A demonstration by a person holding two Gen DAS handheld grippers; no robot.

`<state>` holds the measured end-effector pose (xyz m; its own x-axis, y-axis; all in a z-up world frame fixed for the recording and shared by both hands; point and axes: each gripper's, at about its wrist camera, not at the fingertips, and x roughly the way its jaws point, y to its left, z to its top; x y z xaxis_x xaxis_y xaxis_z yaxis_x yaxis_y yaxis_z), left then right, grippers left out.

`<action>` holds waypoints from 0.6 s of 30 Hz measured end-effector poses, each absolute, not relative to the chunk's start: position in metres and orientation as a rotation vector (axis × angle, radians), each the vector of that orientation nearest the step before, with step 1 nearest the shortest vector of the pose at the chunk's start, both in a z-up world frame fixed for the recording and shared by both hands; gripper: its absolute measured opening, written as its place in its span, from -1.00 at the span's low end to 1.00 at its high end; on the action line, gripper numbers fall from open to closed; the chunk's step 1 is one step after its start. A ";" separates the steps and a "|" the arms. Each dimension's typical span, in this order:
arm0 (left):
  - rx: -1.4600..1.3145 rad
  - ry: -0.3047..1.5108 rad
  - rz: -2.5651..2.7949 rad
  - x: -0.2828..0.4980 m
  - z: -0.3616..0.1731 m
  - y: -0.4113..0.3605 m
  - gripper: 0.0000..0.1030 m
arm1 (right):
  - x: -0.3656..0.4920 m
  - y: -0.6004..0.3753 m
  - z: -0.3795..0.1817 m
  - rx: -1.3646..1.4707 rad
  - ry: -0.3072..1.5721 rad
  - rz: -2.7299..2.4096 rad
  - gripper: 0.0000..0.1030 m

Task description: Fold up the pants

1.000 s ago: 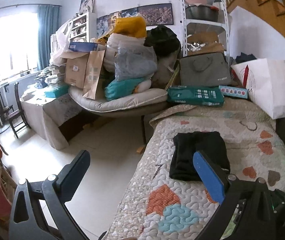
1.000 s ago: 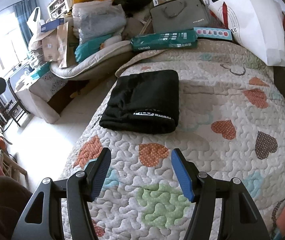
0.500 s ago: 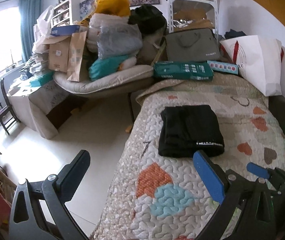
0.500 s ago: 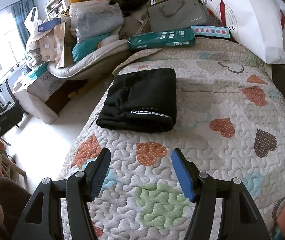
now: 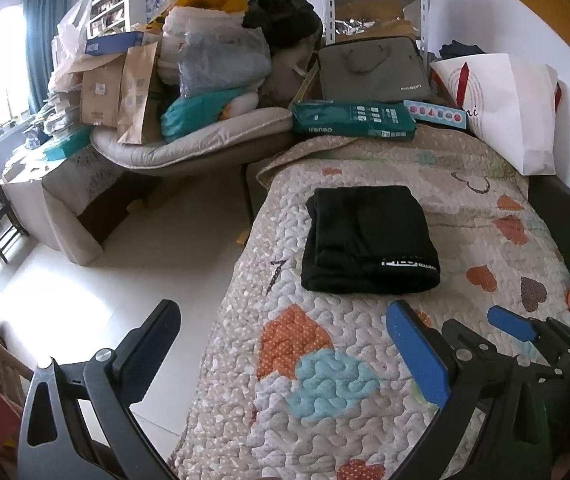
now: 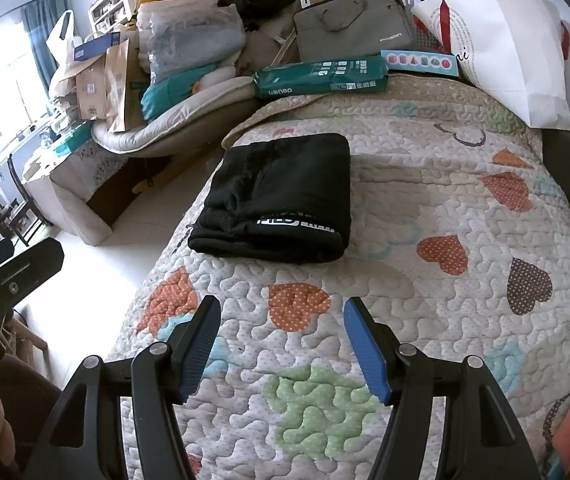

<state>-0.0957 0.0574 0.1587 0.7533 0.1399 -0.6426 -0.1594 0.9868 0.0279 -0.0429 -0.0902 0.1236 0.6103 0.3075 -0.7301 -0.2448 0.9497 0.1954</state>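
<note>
Black pants [image 5: 369, 240] lie folded into a compact rectangle on the heart-patterned quilt [image 5: 325, 380], white lettering on the near fold. They also show in the right wrist view [image 6: 281, 196]. My left gripper [image 5: 285, 344] is open and empty, held back from the pants over the bed's left edge. My right gripper [image 6: 281, 340] is open and empty, above the quilt short of the pants. The right gripper's fingers [image 5: 511, 324] show at the right in the left wrist view.
A green box [image 6: 321, 78] and a grey laptop bag [image 6: 353, 28] sit at the head of the bed, with a white paper bag [image 6: 513, 52] at the right. A piled cushion with bags and cardboard [image 5: 189, 92] stands left. White floor [image 5: 105, 280] lies beside the bed.
The left gripper has swung right and tilted down, so the pants sit closer to centre in its view. The right gripper has drawn back slightly. The pants have not moved.
</note>
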 end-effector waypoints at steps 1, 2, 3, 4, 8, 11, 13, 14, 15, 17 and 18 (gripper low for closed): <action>-0.031 0.703 0.163 -0.095 0.158 0.058 1.00 | -0.043 -0.091 0.123 0.078 0.858 0.319 0.35; -0.032 0.706 0.162 -0.095 0.157 0.058 1.00 | -0.042 -0.091 0.122 0.079 0.860 0.317 0.35; -0.032 0.709 0.162 -0.095 0.156 0.058 1.00 | -0.042 -0.091 0.121 0.078 0.861 0.317 0.35; -0.032 0.712 0.162 -0.095 0.155 0.058 1.00 | -0.041 -0.092 0.120 0.078 0.862 0.315 0.35; -0.028 0.721 0.158 -0.094 0.151 0.057 1.00 | -0.041 -0.092 0.120 0.076 0.863 0.315 0.35; -0.026 0.730 0.155 -0.093 0.148 0.056 1.00 | -0.041 -0.092 0.119 0.073 0.865 0.316 0.35; -0.027 0.734 0.152 -0.092 0.146 0.056 1.00 | -0.040 -0.093 0.118 0.071 0.867 0.317 0.35; -0.029 0.737 0.151 -0.092 0.146 0.056 1.00 | -0.040 -0.092 0.118 0.070 0.868 0.317 0.35; -0.030 0.740 0.150 -0.091 0.145 0.056 1.00 | -0.040 -0.092 0.118 0.069 0.869 0.317 0.35; -0.034 0.744 0.148 -0.091 0.144 0.057 1.00 | -0.040 -0.092 0.117 0.068 0.869 0.317 0.35; -0.036 0.746 0.148 -0.091 0.143 0.057 1.00 | -0.040 -0.093 0.116 0.067 0.871 0.318 0.35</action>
